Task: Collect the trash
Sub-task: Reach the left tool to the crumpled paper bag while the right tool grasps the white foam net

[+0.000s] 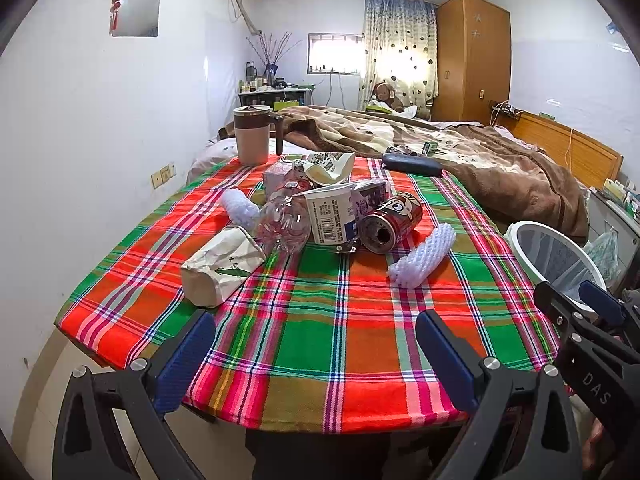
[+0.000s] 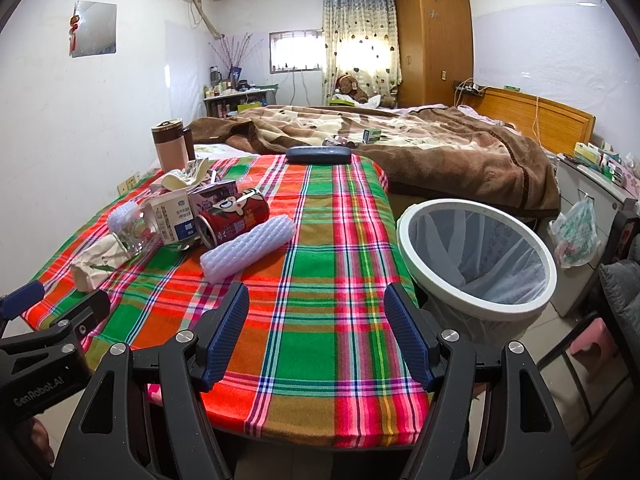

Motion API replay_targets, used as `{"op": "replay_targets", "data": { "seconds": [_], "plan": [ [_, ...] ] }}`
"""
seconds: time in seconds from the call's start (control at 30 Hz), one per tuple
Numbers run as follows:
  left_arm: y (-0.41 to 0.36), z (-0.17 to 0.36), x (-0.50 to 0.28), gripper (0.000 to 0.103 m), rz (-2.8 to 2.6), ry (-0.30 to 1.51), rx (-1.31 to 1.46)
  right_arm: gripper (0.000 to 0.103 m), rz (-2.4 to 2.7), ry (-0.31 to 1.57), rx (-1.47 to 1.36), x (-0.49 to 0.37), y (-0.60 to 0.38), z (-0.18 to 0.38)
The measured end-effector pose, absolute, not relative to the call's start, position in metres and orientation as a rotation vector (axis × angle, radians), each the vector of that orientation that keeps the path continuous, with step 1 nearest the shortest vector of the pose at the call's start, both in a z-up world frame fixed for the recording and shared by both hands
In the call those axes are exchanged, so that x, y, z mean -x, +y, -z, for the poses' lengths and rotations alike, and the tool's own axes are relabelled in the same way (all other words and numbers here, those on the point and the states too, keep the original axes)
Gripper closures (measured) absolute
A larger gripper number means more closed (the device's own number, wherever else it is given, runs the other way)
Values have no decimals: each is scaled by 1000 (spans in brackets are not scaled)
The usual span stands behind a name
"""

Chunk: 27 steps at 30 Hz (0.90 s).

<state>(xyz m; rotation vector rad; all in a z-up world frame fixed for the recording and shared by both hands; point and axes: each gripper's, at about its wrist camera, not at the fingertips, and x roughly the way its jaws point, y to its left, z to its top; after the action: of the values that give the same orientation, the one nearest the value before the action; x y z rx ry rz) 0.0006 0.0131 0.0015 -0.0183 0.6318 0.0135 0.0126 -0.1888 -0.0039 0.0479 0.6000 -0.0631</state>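
A pile of trash lies on the plaid tablecloth (image 1: 320, 320): a red can (image 1: 390, 220) on its side, a white yogurt cup (image 1: 330, 214), a crushed clear bottle (image 1: 284, 224), a crumpled paper cup (image 1: 220, 266) and two white foam nets (image 1: 422, 256) (image 1: 240, 204). The can (image 2: 232, 220) and a foam net (image 2: 248, 252) also show in the right wrist view. A white-rimmed trash bin (image 2: 476, 256) stands right of the table. My left gripper (image 1: 316, 356) is open and empty over the near table edge. My right gripper (image 2: 316, 336) is open and empty, beside the bin.
A brown-lidded mug (image 1: 254, 134) and a dark glasses case (image 1: 412, 166) sit at the table's far edge. A bed with a brown blanket (image 2: 440, 148) lies behind. A wardrobe (image 2: 434, 36), a plastic bag (image 2: 576, 228) and a pink stool (image 2: 592, 348) are at the right.
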Motion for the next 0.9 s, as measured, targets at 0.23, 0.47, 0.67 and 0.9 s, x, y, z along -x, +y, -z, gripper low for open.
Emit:
{"op": "replay_targets", "data": {
  "seconds": [0.23, 0.47, 0.67, 0.9],
  "plan": [
    [38, 4, -18, 2, -32, 668, 14, 32, 0, 643, -107, -40, -187, 12],
    [81, 3, -45, 2, -45, 692, 70, 32, -39, 683, -114, -71, -170, 19],
    [110, 1, -74, 3, -47, 720, 127, 32, -47, 741, -142, -97, -162, 26],
    [129, 12, -103, 6, -52, 778, 114, 32, -46, 801, -134, -115, -151, 35]
  ]
}}
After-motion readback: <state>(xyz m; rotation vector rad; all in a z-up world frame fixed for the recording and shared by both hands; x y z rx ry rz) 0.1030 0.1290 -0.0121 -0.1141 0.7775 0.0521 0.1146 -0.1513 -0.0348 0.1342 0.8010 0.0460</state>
